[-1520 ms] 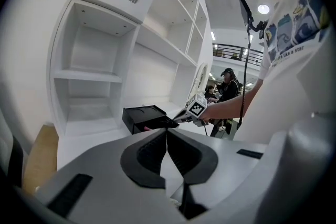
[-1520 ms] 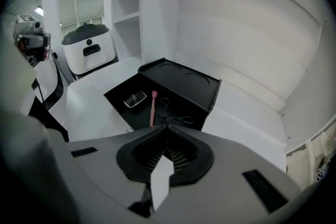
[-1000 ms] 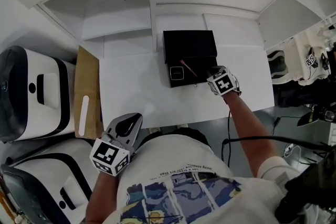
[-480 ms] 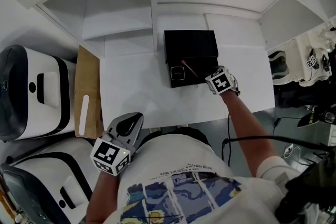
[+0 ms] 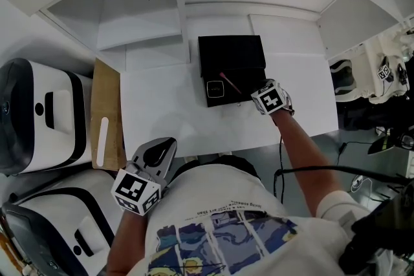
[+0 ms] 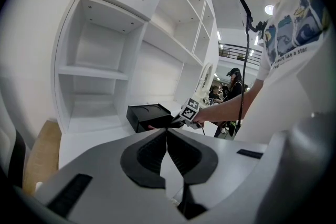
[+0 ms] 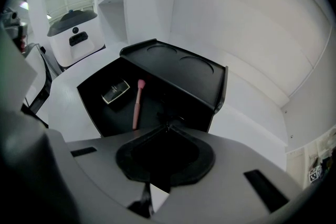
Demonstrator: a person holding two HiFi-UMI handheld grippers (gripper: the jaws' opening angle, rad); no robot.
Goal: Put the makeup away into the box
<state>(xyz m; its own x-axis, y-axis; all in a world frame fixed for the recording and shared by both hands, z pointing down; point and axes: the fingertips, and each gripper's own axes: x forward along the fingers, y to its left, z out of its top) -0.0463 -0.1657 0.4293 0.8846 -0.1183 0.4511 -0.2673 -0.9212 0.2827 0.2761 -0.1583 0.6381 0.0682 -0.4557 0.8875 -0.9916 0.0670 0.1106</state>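
An open black box [image 5: 231, 52] stands at the back of the white desk [image 5: 162, 110], its lid [image 7: 176, 68] raised. In its tray lie a black compact [image 5: 215, 88] [image 7: 115, 91] and a pink brush [image 5: 229, 83] [image 7: 137, 102]. My right gripper [image 5: 252, 95] [image 7: 168, 124] is shut, its tips at the tray's near right part just under the lid's edge; nothing shows between the jaws. Down at the desk's front edge, close to my body, my left gripper [image 5: 168, 144] [image 6: 167, 131] is shut and empty. It points across the desk toward the box [image 6: 149, 115].
A wooden board [image 5: 107, 113] with a white strip lies left of the desk. White-and-black machines [image 5: 45, 113] stand further left. White shelves [image 5: 139, 16] rise behind the desk. Cables [image 5: 310, 171] hang at the right. A person [image 6: 233, 86] stands in the background.
Only the head camera has shifted a little. Both grippers and the things in the box keep their places.
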